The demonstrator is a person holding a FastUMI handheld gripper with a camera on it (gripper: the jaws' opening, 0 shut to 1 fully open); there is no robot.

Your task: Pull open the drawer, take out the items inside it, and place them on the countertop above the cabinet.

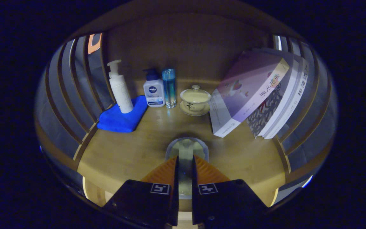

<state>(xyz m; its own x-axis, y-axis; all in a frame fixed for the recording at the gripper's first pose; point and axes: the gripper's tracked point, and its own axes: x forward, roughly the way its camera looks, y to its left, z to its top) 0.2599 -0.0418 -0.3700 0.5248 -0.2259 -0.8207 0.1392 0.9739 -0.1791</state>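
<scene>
Between the gripper (185, 165) fingers sits a clear glass (186, 152), pinched, jaws nearly together; its long axis runs straight ahead along the fingers, over the wooden countertop (132, 152). Well beyond the jaws: lidded teacup (195, 100), blue bottle (169, 87), leaning books (249, 95).

Three leaning books (253, 95), three bottles (153, 89) (one pump-topped), one blue cloth (119, 119), one lidded cup (195, 100), one glass (186, 151)
</scene>
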